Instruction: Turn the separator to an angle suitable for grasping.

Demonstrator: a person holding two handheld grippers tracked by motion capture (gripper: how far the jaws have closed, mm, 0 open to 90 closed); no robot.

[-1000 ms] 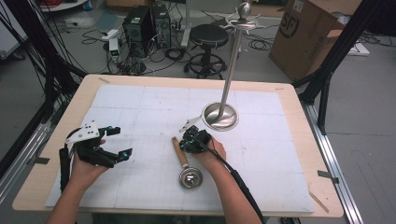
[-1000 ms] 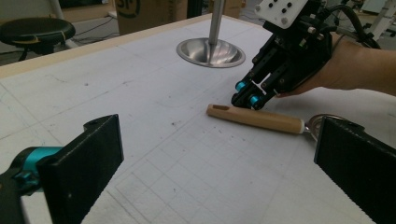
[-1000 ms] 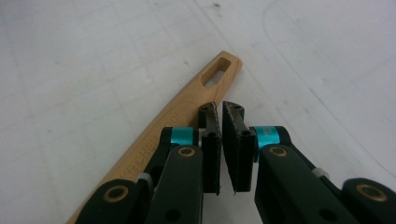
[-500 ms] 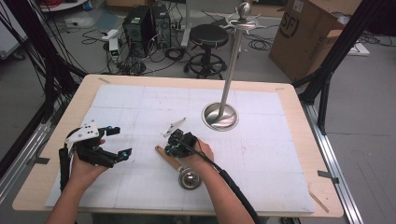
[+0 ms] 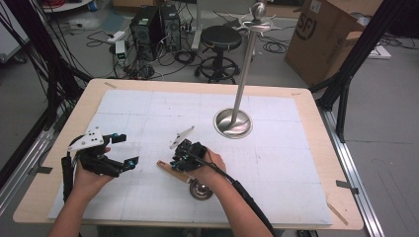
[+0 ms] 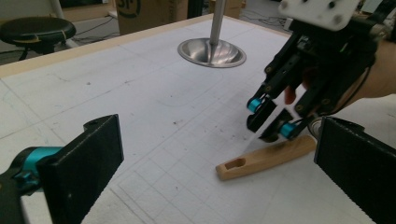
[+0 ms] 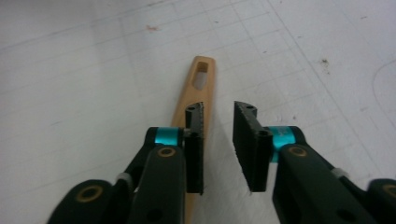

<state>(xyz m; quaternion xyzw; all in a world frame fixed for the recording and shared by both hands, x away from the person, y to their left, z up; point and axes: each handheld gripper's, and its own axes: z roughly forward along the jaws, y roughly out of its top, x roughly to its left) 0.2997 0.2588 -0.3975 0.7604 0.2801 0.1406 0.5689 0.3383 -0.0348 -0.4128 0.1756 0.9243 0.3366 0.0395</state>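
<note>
My left gripper sits well to the left of the wooden handle, low over the white gridded mat, its jaws spread wide with nothing between them. In the left gripper view those two black jaws stand far apart at the bottom corners, and the handle lies on the mat between and beyond them, its slotted end pointing toward me.

The handle belongs to a utensil lying flat on the mat: pale wood with an oblong hole near its free end, running at a slant to a round metal head that rests on the mat nearer my edge of the table. From the high view I cannot tell what kind of head it is.

My right gripper is directly over that handle, tilted down at it. In the right gripper view its jaws are parted by a narrow gap; the handle passes under the left jaw rather than between the two, so nothing is clamped. Whether that jaw touches the wood I cannot tell.

Beyond the handle and to its right, well apart, a steel stand rises from a round dished base on the mat, its thin pole ending in a ball-topped set of hooks.
</note>
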